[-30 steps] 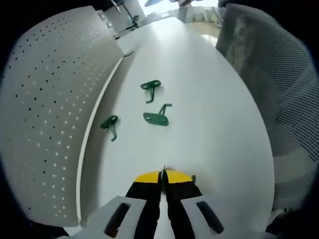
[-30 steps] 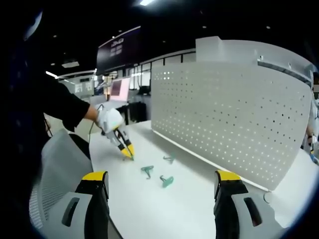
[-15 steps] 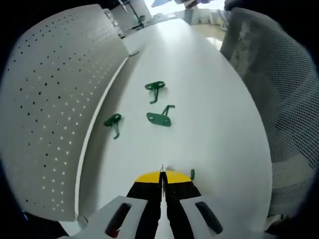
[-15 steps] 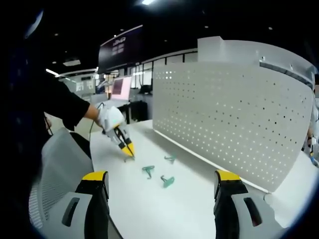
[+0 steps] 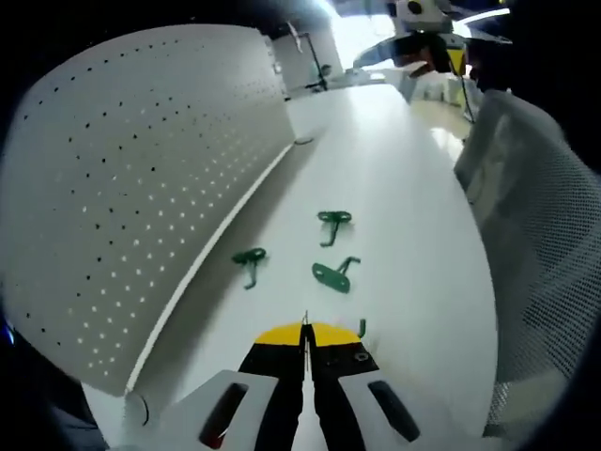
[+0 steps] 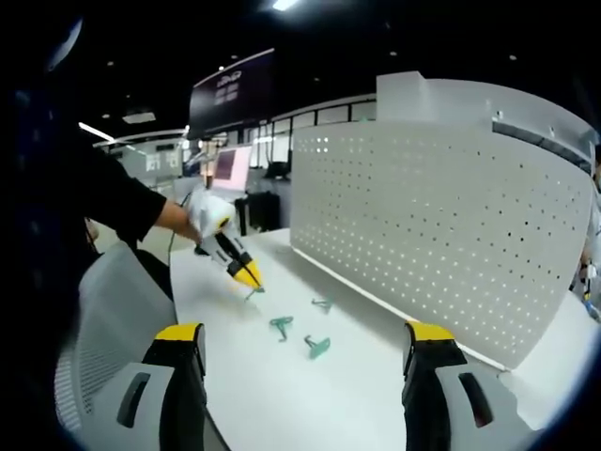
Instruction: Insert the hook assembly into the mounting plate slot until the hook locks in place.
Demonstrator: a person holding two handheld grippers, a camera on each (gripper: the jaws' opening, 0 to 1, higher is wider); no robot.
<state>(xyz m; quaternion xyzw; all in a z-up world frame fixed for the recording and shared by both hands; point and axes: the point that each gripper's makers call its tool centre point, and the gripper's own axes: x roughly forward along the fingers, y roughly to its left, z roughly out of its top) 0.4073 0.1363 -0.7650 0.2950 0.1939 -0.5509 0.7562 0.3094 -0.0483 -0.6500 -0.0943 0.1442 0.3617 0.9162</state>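
Note:
The white perforated mounting plate (image 5: 122, 188) stands upright along the table's far side, also seen in the right gripper view (image 6: 441, 225). Three green hooks lie loose on the white table (image 5: 413, 216): one near the plate (image 5: 249, 258), one further out (image 5: 333, 219), one closest to me (image 5: 331, 275). My left gripper (image 5: 304, 329) is shut, and a small green hook (image 5: 362, 327) pokes out beside its yellow tips. In the right gripper view that left gripper (image 6: 246, 274) hangs above the table with the green hook (image 6: 255, 291) at its tip. My right gripper (image 6: 305, 349) stands open and holds nothing.
A grey mesh chair back (image 5: 545, 244) borders the table on the side away from the plate, also seen in the right gripper view (image 6: 103, 319). A person's gloved hand (image 6: 205, 211) and dark sleeve (image 6: 113, 197) hold the left gripper. Office desks and lit screens lie far behind.
The left gripper has risen off the table and swung toward the plate, carrying its green hook. The right gripper has stayed where it was, open.

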